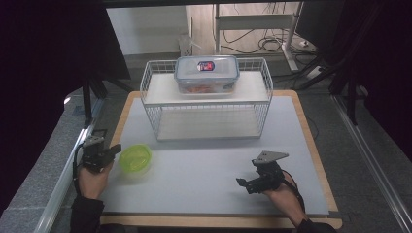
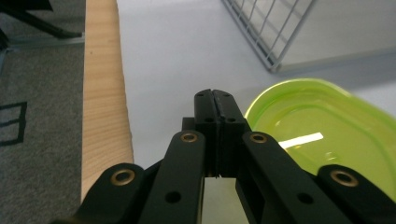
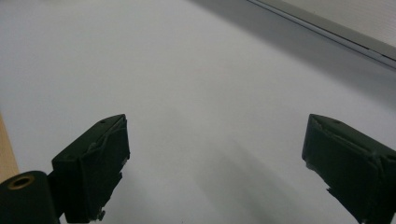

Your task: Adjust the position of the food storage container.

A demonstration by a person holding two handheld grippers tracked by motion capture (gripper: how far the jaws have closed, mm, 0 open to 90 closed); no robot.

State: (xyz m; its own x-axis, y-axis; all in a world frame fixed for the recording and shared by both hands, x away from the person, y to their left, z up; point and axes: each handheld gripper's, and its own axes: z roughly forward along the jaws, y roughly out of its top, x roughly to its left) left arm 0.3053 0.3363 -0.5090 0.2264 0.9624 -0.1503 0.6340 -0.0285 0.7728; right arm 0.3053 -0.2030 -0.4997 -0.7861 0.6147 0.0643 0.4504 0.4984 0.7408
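Item: shallow translucent lime-green plastic bowl [image 1: 135, 158], resting empty on the grey table mat [image 1: 209, 170] near its left edge, just in front of the white wire two-tier rack [image 1: 206, 99], where a clear lidded plastic food box [image 1: 206, 74] sat on the upper shelf. The left gripper [image 1: 112, 150] lay just beside the bowl's left rim, jaws pressed together on nothing (seemingly poised to nudge rather than grasp). The right gripper [image 1: 244, 183], jaws wide apart and empty, waited near the front right corner, probably idle.
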